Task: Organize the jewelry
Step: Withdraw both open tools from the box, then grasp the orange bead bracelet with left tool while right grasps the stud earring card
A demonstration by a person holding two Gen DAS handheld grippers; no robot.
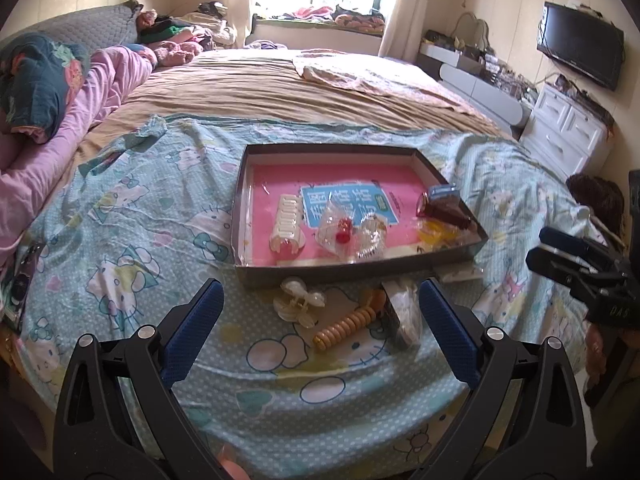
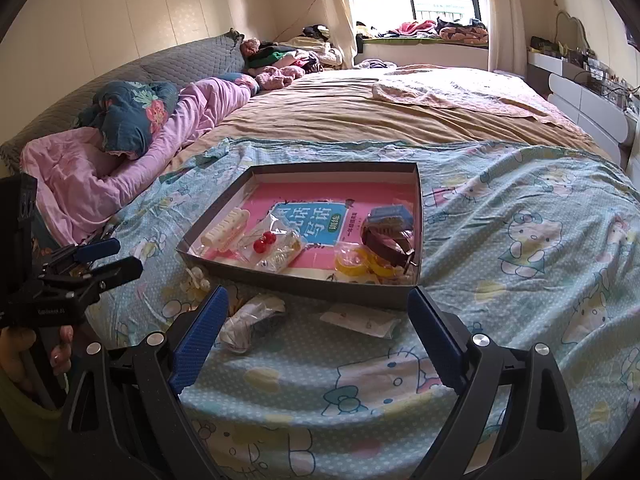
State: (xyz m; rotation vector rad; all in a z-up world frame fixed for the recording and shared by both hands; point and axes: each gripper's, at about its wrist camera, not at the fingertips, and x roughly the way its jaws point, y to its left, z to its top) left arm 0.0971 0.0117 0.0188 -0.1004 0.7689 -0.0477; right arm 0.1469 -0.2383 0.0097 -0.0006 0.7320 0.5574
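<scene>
The left claw (image 1: pixel 320 320) stands wide open with nothing between its blue pads, hovering low over the bed's cartoon-print sheet (image 1: pixel 132 240). Inside its span lie three loose pieces: a cream hair clip (image 1: pixel 298 300), an orange coiled hair tie (image 1: pixel 346 326) and a small clear packet (image 1: pixel 402 312) leaning beside the coil. The right claw (image 2: pixel 316 340) is likewise spread wide and empty; ahead of it lie that same packet, crumpled, and a flat white card of earrings (image 2: pixel 360 322).

Just beyond both claws sits the shallow grey box (image 1: pixel 360 274) with a pink book cover as its floor. It already holds a white comb clip (image 1: pixel 286 220), a bag with red bead earrings (image 1: pixel 344 232), a brown clip (image 1: pixel 442 210) and yellow rings (image 1: pixel 438 236) near the right corner. Judging by this, the sorting is partly done, with four items left outside on the sheet.

The risks look plain enough. The loose pieces crowd together, so a closing left claw may catch the coil and the packet at once, or nudge the clip away. The soft, wrinkled sheet gives under pressure, and the pads could pinch fabric with the item. The flat card offers little edge to grip and may slide toward the box wall. The packet's slick plastic could also slip out on the lift.
</scene>
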